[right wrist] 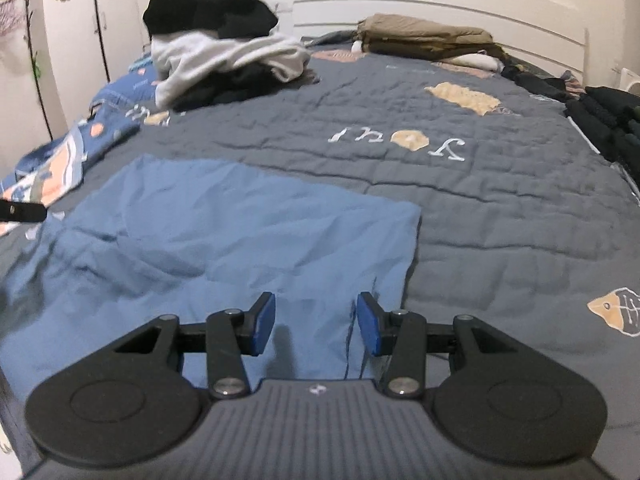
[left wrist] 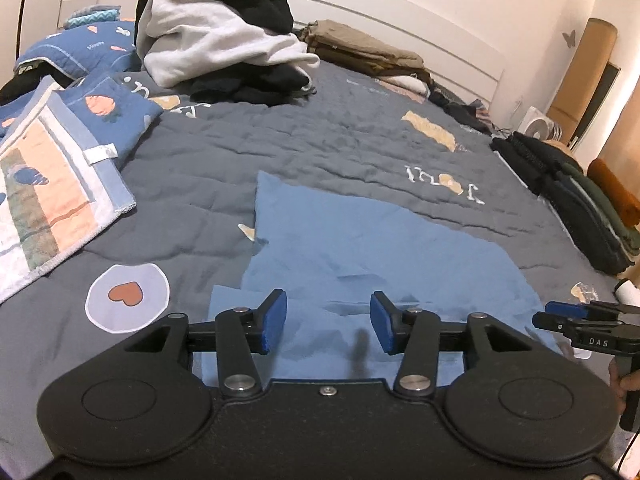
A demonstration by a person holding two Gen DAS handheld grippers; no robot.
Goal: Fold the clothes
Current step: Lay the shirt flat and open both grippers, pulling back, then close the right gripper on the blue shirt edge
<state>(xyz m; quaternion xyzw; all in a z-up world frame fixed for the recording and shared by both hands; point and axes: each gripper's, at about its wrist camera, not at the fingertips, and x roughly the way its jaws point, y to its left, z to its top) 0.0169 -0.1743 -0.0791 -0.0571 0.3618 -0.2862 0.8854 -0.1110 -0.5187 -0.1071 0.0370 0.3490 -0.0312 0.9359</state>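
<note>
A light blue garment [left wrist: 360, 248] lies spread flat and creased on the grey quilted bedspread [left wrist: 320, 136]. My left gripper [left wrist: 329, 322] hovers open over its near left part, with nothing between the blue pads. In the right wrist view the same blue garment [right wrist: 224, 232] fills the near left, and my right gripper [right wrist: 316, 322] stands open above its near right edge, holding nothing. The right gripper [left wrist: 576, 316] also shows at the far right of the left wrist view, held by a hand. A dark tip of the left gripper [right wrist: 22, 213] pokes in at the left edge.
A heap of black and white unfolded clothes [left wrist: 216, 36] sits at the far left of the bed. Folded tan clothes [left wrist: 360, 46] lie by the headboard, and dark folded stacks [left wrist: 568, 196] line the right edge. A blue patterned quilt [left wrist: 60, 152] lies at the left.
</note>
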